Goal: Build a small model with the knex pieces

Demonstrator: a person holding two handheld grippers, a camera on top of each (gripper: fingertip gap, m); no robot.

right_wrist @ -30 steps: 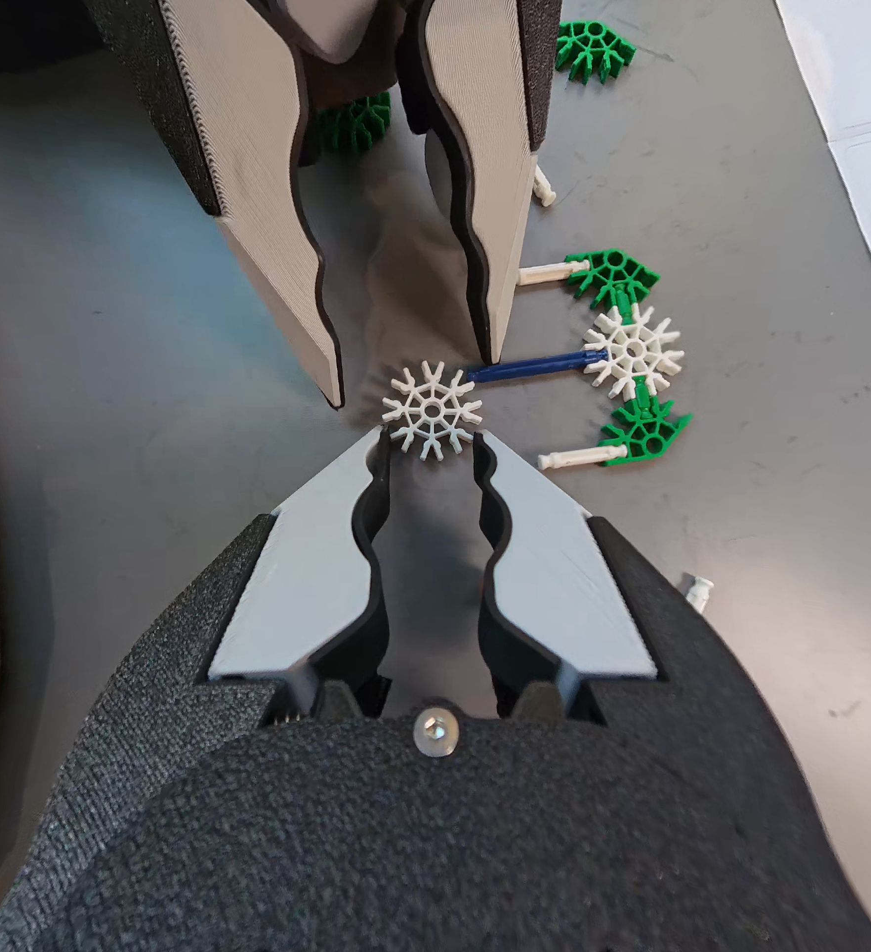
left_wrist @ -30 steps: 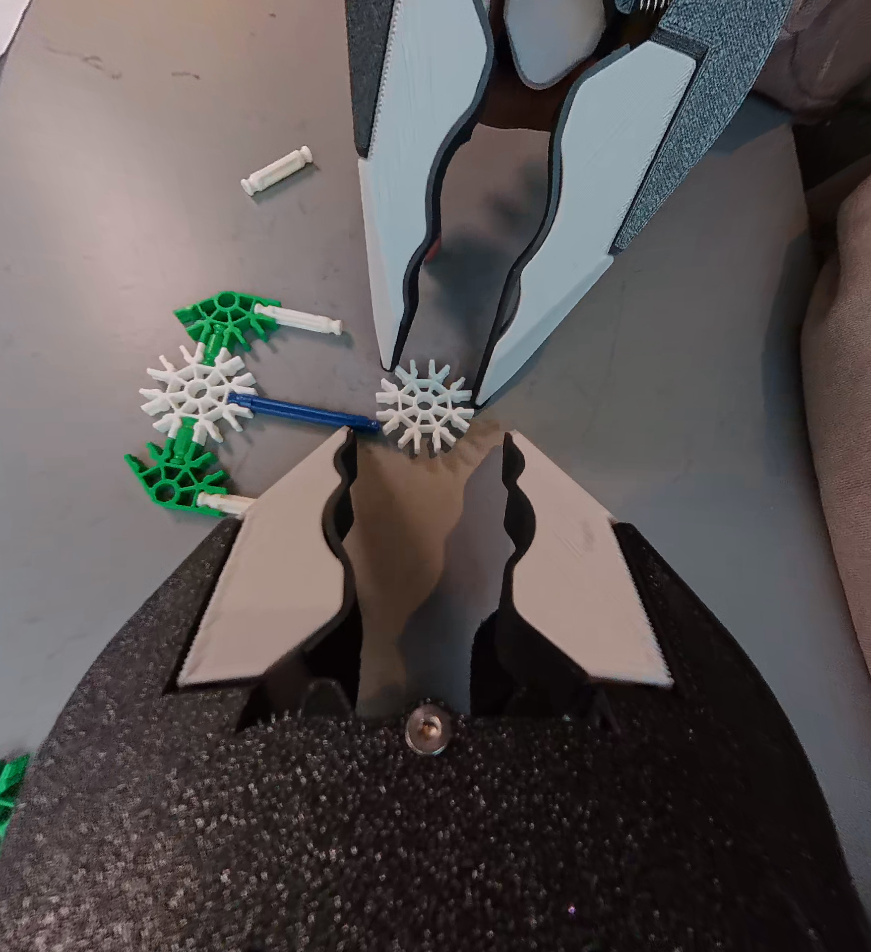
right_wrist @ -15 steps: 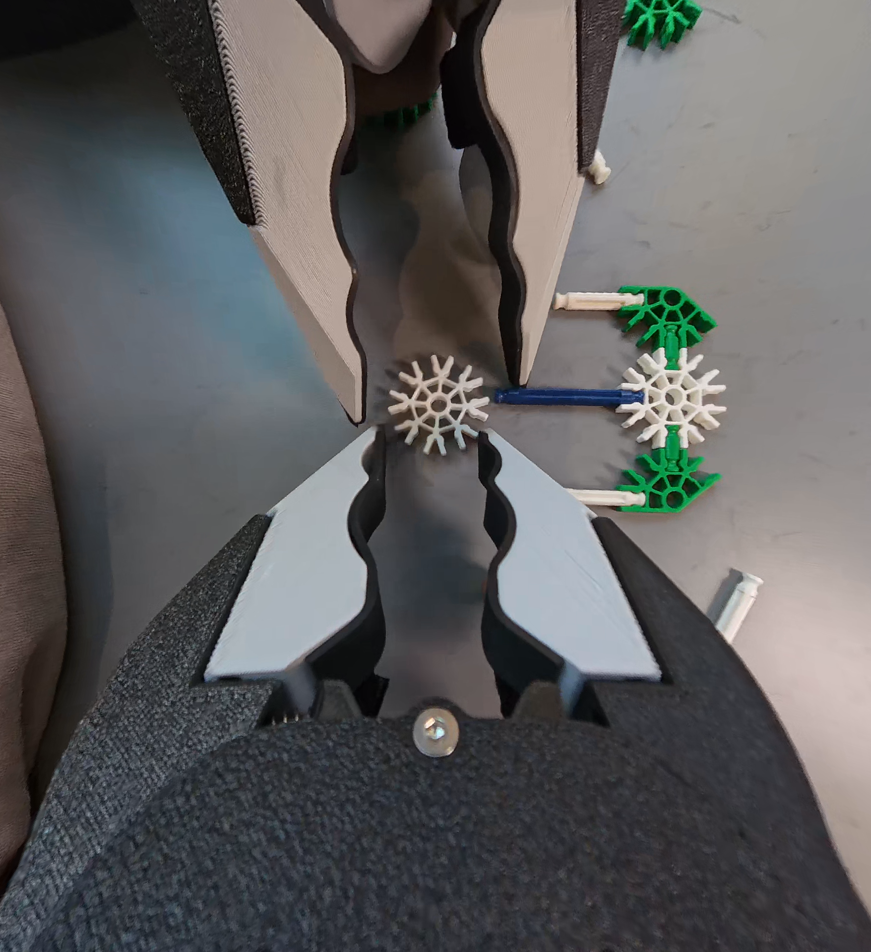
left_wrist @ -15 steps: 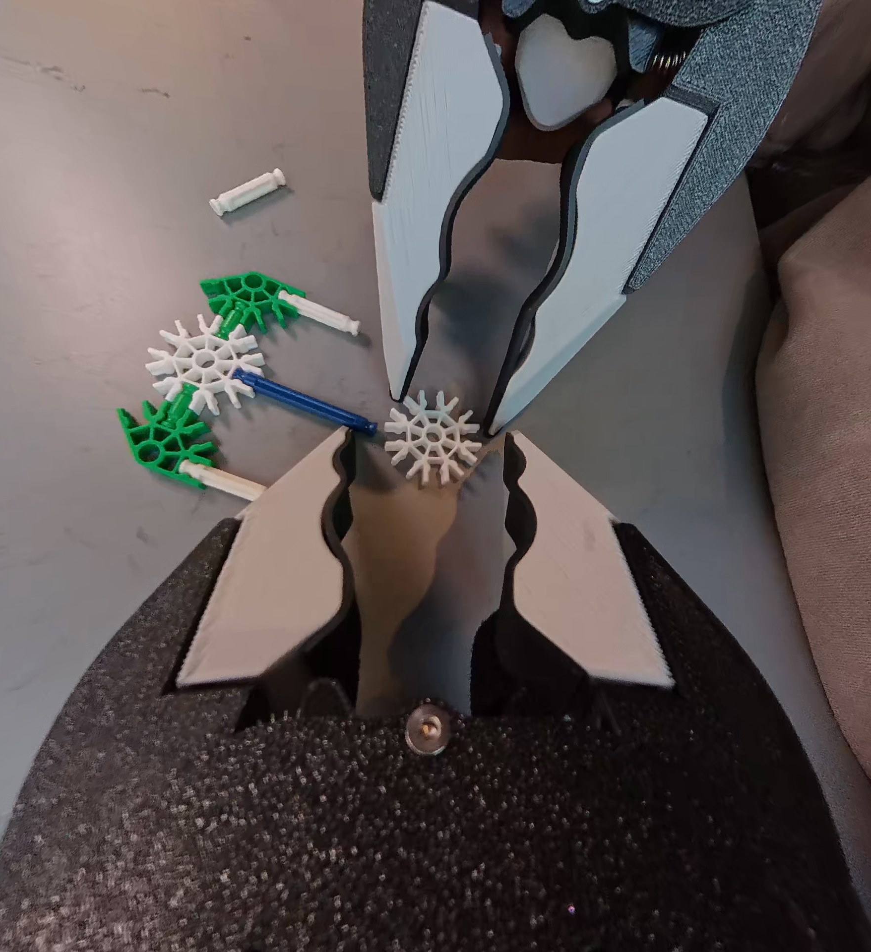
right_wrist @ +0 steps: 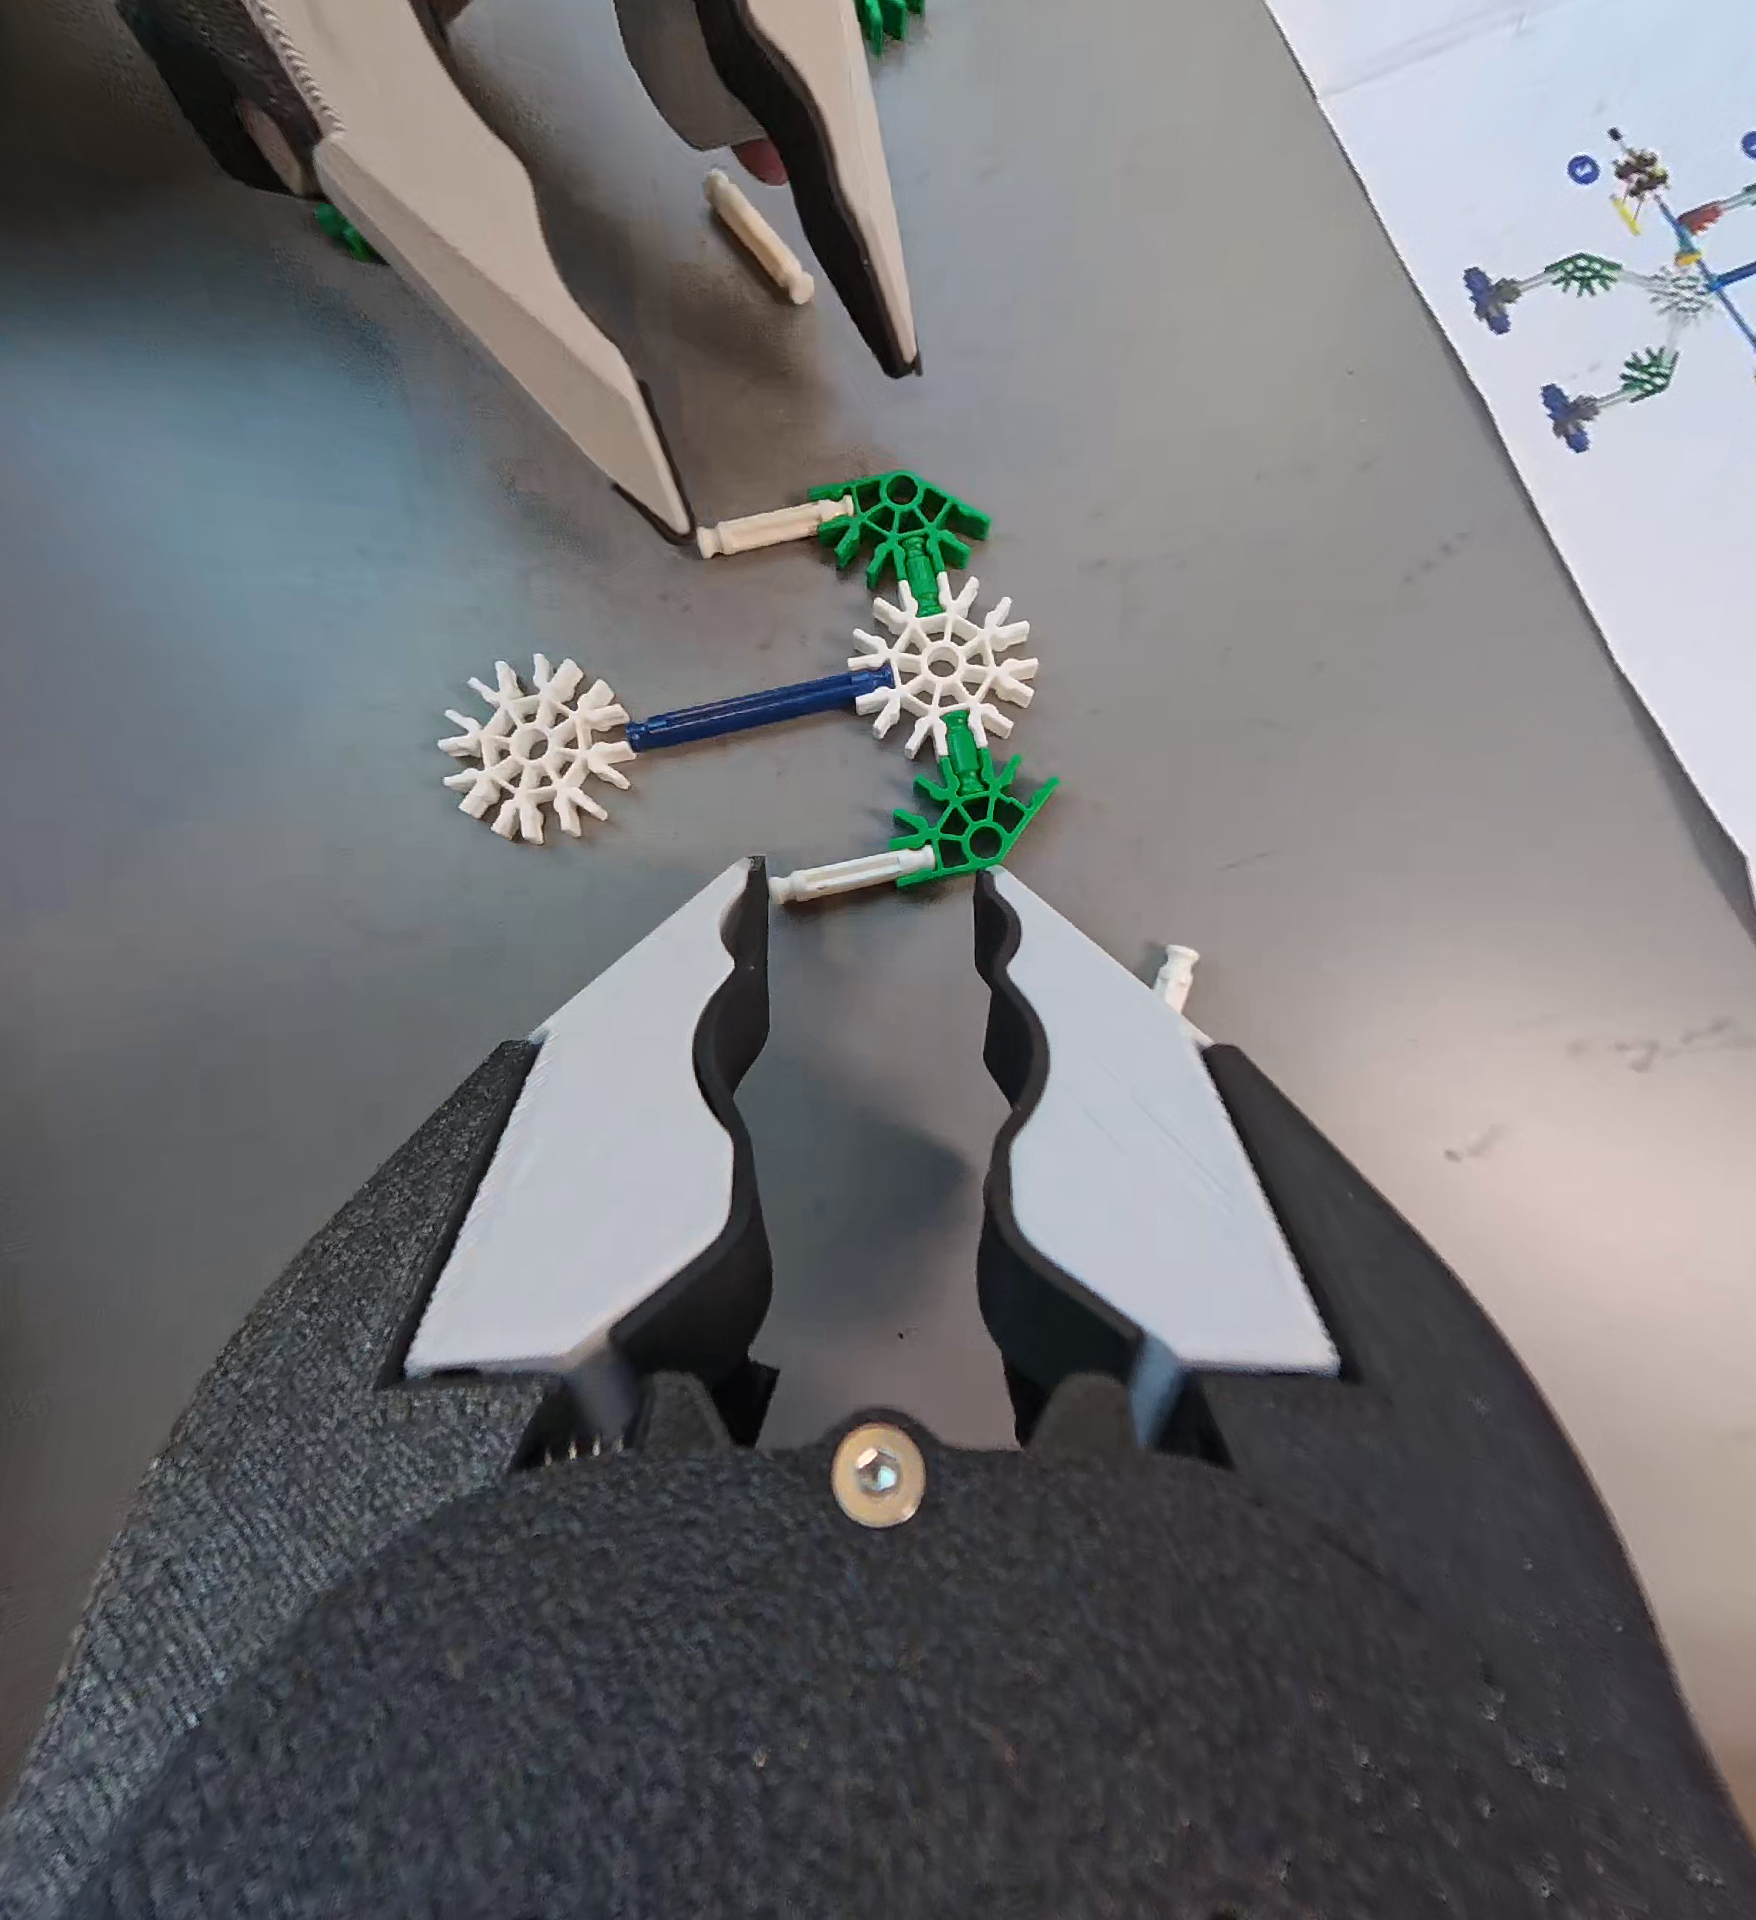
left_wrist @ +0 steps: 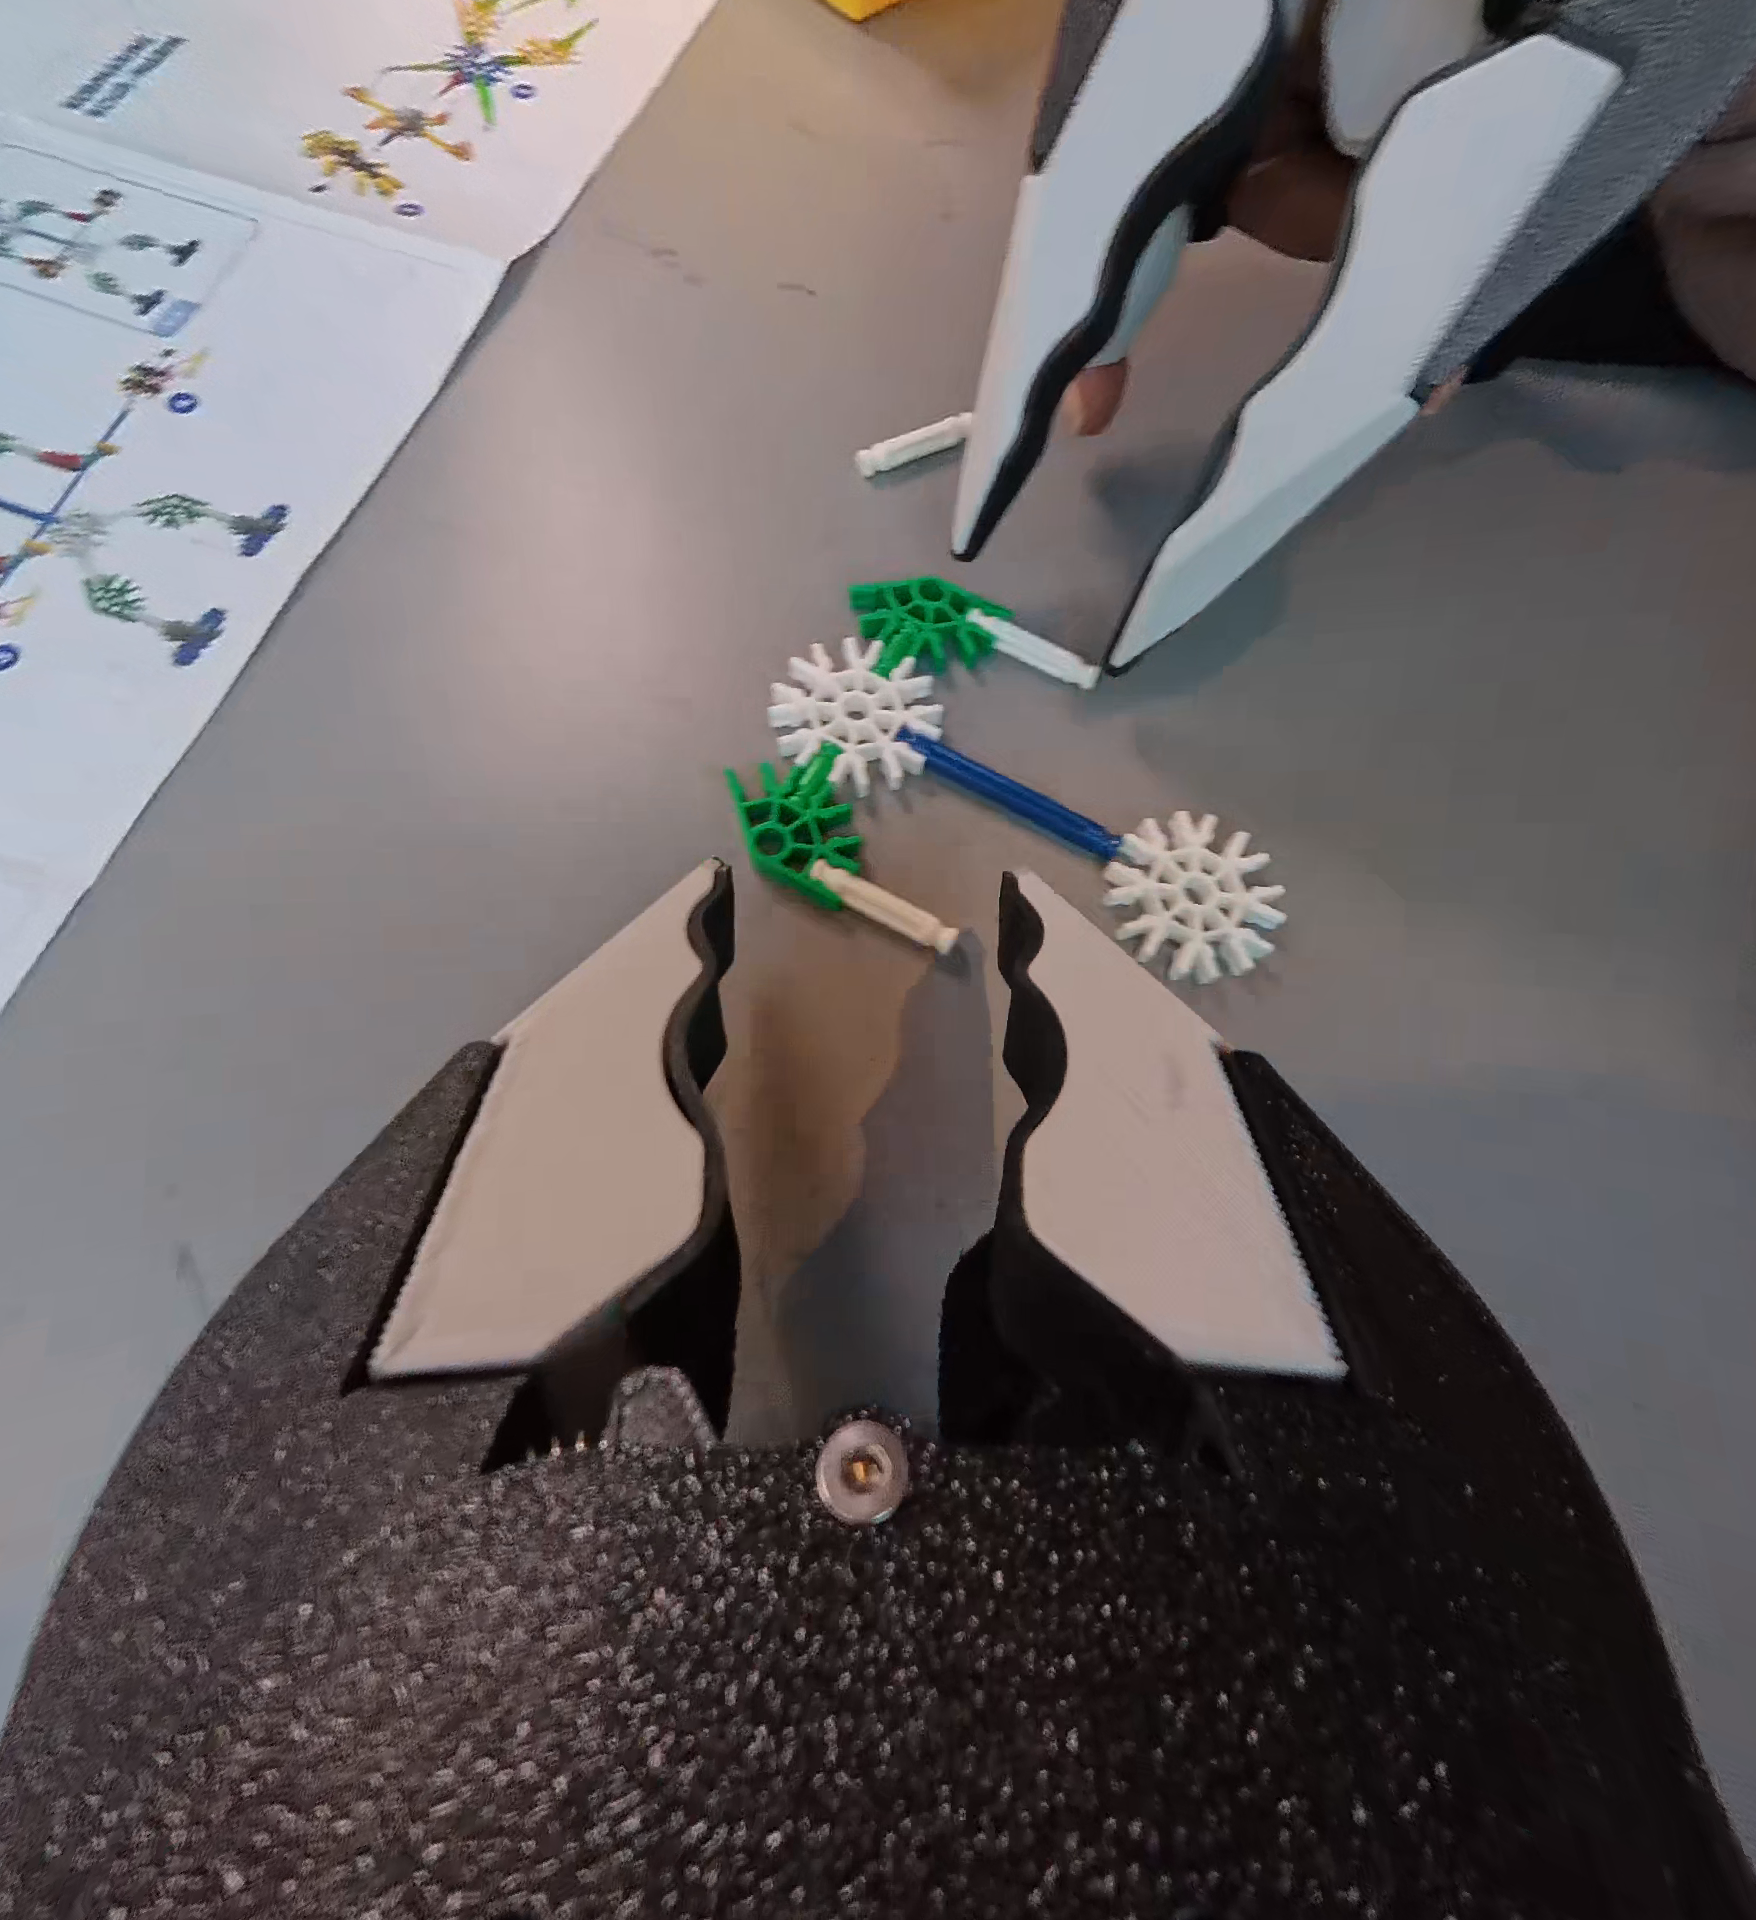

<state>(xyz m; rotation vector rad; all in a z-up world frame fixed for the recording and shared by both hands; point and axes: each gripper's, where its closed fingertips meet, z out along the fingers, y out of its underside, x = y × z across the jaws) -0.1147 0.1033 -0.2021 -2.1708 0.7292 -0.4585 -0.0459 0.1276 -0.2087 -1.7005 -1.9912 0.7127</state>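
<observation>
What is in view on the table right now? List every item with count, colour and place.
White snowflake connectors: two, joined by the rod; one at the assembly's free end, one between the green connectors.
Blue rod: one, between the snowflakes.
Green fan connectors: two, either side of the second snowflake; other.
White short rods: two plugged into the green connectors, other; two loose, and.
Instruction sheet: one, white, table edge.
Table: grey.
Left hand-held gripper: open, near a white rod's end.
Right hand-held gripper: open, at the other white rod.
</observation>
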